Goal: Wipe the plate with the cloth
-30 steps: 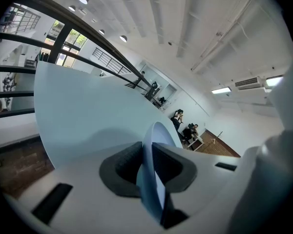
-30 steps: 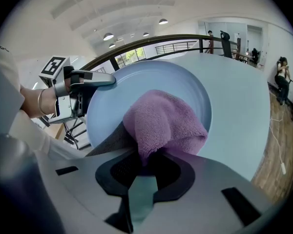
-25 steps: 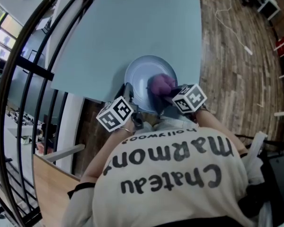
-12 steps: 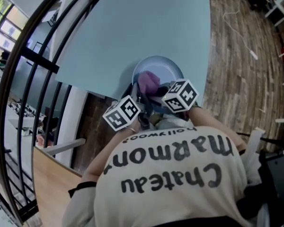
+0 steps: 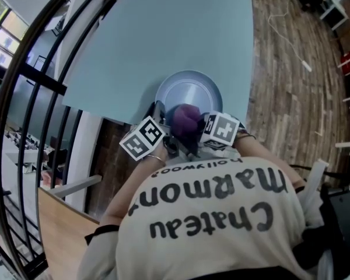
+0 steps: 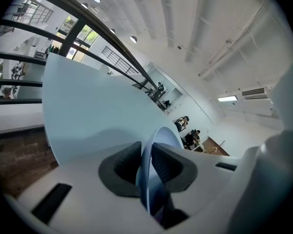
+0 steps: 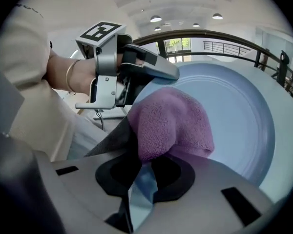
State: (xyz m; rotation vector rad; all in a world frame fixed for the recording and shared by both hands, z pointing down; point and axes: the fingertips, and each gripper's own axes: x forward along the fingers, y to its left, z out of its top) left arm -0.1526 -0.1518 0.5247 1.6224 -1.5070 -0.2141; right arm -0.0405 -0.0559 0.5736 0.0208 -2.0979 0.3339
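**Pale blue table, plate at its near edge**

A pale blue table [image 5: 163, 34] is set beside a wooden floor [image 5: 291, 86], with a black railing [image 5: 41, 77] at the left. Nearest, a cream printed shirt [image 5: 210, 226] is seen from above. Just beyond it, both grippers are held close together at the table's near edge. The left gripper [image 6: 145, 165] is clamped on the blue plate [image 5: 189, 89], whose rim is pinched edge-on between the dark pads. The right gripper [image 7: 144, 168] is closed on a bunched purple cloth [image 5: 186, 118], which is held against the plate's near part, just beside the left gripper. The plate's far half is left uncovered. Beyond it the tabletop is seen running on to its far edge.
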